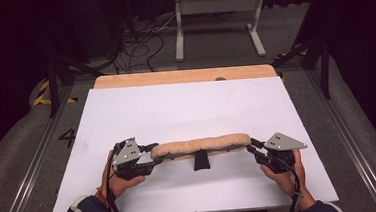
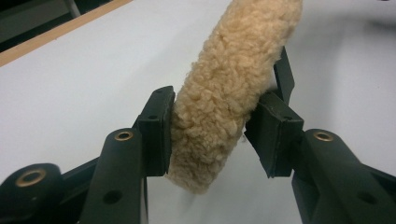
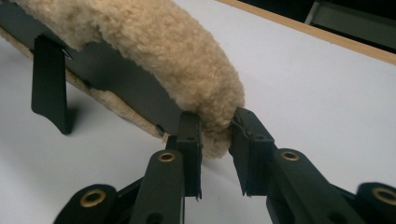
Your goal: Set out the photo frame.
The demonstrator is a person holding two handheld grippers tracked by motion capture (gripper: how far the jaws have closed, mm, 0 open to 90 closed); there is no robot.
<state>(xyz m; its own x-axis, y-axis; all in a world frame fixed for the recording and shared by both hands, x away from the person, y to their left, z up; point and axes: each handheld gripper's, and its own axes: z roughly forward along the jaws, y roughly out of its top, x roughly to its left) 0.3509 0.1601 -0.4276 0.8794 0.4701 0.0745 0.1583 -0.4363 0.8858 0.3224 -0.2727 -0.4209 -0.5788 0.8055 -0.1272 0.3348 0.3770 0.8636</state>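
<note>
Left gripper (image 1: 155,156) fingers clamp one end of fleece pad (image 1: 201,146). Right gripper (image 1: 252,146) fingers clamp the other end. Pad spans between them above white bench (image 1: 186,111).

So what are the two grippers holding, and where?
Both hold the fleece pad: left gripper shut on its left end, right gripper on its right end.

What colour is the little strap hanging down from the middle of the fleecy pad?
Black. The strap shows best in the right gripper view, under the tan pad.
</note>
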